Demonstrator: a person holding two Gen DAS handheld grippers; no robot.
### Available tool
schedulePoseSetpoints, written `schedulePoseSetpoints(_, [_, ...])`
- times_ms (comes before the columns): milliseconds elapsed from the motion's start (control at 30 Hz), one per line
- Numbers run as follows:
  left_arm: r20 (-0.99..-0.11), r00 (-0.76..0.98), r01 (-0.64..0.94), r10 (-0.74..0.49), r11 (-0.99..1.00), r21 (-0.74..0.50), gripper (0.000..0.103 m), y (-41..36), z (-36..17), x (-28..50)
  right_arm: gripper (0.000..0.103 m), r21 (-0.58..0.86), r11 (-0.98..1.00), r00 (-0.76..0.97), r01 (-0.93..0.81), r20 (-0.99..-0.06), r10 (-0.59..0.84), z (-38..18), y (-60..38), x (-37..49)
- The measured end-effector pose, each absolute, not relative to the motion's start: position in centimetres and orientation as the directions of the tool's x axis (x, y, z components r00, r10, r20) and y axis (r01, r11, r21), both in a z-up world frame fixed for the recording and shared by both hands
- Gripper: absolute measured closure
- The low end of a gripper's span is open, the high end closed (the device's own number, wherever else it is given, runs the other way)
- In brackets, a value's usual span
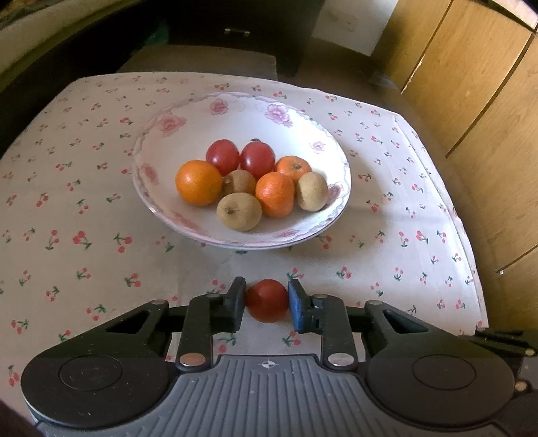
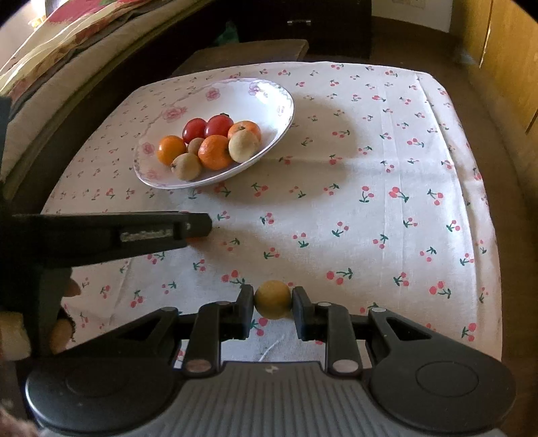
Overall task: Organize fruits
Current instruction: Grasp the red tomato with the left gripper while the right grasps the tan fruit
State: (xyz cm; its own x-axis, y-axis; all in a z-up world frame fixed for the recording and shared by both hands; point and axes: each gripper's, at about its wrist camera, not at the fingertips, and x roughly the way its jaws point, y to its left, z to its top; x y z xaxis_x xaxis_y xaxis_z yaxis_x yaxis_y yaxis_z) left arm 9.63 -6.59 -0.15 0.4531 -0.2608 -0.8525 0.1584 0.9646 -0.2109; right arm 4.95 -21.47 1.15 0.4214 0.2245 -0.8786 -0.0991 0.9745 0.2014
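Note:
A white floral bowl (image 1: 312,134) holds two red tomatoes (image 1: 222,156), three oranges (image 1: 198,182) and three brown kiwis (image 1: 239,211). It also shows in the right wrist view (image 2: 269,92). My left gripper (image 1: 266,304) is shut on a red tomato (image 1: 267,304), held low over the cloth in front of the bowl. My right gripper (image 2: 273,301) is shut on a yellow-brown round fruit (image 2: 273,299), held over the cloth near the table's front. The left gripper's body (image 2: 111,235) shows side-on at the left of the right wrist view.
A cherry-print tablecloth (image 2: 370,201) covers the table. Wooden cabinet doors (image 1: 470,84) stand on the right. A bed with patterned bedding (image 2: 67,37) lies along the left. A dark cabinet (image 1: 235,30) stands behind the table.

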Motion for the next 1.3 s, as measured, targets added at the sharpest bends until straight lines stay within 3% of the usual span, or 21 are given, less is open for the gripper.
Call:
schedulePoseSetpoints(667, [-0.861,0.436,0.199,-0.261,0.961,-0.19,0.066,-3.1,0.6,3.5,0.076,0.174,0.965,0.406,-0.198,-0.881,0.242,0.8,-18.0,3.5])
schedulePoseSetpoints(833, [-0.852,0.443,0.207,-0.278,0.957,-0.205,0.05,-3.0,0.8,3.3,0.071,0.192,0.963,0.406,-0.19,-0.877,0.255,0.9,-18.3,3.5])
schedulePoseSetpoints(900, [-0.85,0.446,0.196,-0.281,0.957,-0.214,0.047,-2.8,0.9,3.4,0.063,0.197,0.963,0.412,-0.185,-0.874,0.258,1.2,-18.4,3.5])
schedulePoseSetpoints(1000, [-0.849,0.447,0.185,-0.28,0.958,-0.219,0.045,-2.5,0.8,3.6,0.061,0.187,0.965,0.417,-0.183,-0.874,0.249,1.1,-18.4,3.6])
schedulePoseSetpoints(1300, [-0.85,0.439,0.161,-0.291,0.956,-0.244,0.053,-2.8,0.2,4.5,0.061,0.163,0.971,0.42,-0.172,-0.88,0.222,0.5,-18.4,3.9])
